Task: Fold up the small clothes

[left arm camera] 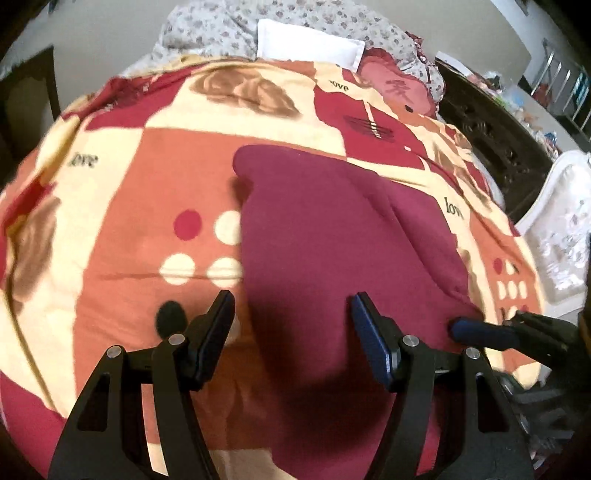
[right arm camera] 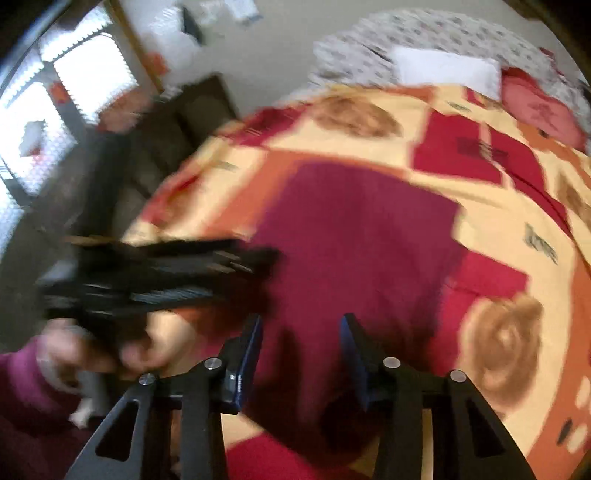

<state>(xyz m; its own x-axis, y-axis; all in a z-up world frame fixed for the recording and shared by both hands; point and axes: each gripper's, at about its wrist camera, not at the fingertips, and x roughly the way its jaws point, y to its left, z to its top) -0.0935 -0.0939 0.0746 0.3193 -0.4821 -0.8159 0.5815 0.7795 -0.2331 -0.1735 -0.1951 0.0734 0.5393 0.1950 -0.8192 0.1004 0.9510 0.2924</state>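
A maroon garment (left arm camera: 332, 240) lies flat on the patterned bedspread (left arm camera: 122, 192), folded into a tall block. My left gripper (left arm camera: 293, 314) is open above the garment's near left edge and holds nothing. The right gripper's fingers (left arm camera: 480, 330) show at the garment's near right corner in the left wrist view. In the blurred right wrist view the garment (right arm camera: 354, 240) fills the middle. My right gripper (right arm camera: 301, 332) is open over its near edge. The left gripper (right arm camera: 166, 269) shows as a dark blur at the garment's left side.
White pillow (left arm camera: 310, 42) and floral bedding (left arm camera: 207, 33) lie at the bed's far end. A red cushion (left arm camera: 399, 88) sits beside them. Dark carved furniture (left arm camera: 491, 136) and a white chair (left arm camera: 561, 229) stand right of the bed. A window (right arm camera: 44, 110) is at left.
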